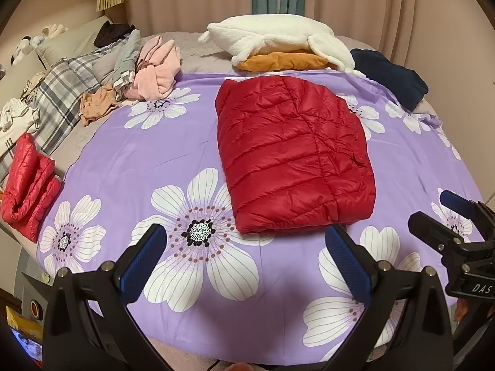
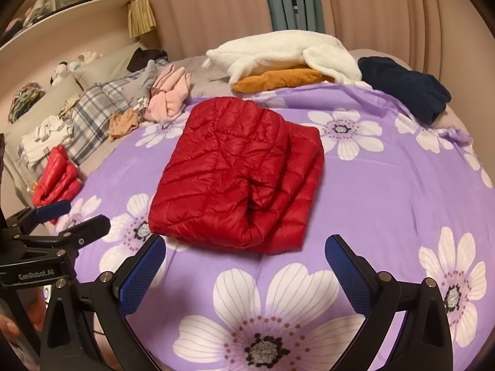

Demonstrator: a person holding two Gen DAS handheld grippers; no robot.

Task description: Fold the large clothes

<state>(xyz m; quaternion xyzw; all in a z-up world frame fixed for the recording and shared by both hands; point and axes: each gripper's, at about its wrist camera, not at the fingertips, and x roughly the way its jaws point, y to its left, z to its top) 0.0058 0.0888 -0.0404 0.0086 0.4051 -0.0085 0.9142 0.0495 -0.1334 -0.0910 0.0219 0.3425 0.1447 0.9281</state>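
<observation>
A red quilted down jacket (image 1: 294,154) (image 2: 238,179) lies folded into a thick rectangle on the purple flowered sheet (image 1: 148,160) (image 2: 386,191). My left gripper (image 1: 246,244) stands open just short of the jacket's near edge, nothing between its blue pads. My right gripper (image 2: 244,256) is also open, its fingers spread wide in front of the jacket's near edge, touching nothing. The right gripper (image 1: 433,213) shows at the right edge of the left wrist view, and the left gripper (image 2: 71,216) at the left edge of the right wrist view.
A second folded red jacket (image 1: 27,185) (image 2: 57,179) lies at the left. Behind are a heap of loose clothes (image 1: 123,71) (image 2: 148,99), a white fleece on an orange garment (image 1: 278,40) (image 2: 284,58), and a navy garment (image 1: 393,77) (image 2: 408,86). Curtains hang at the back.
</observation>
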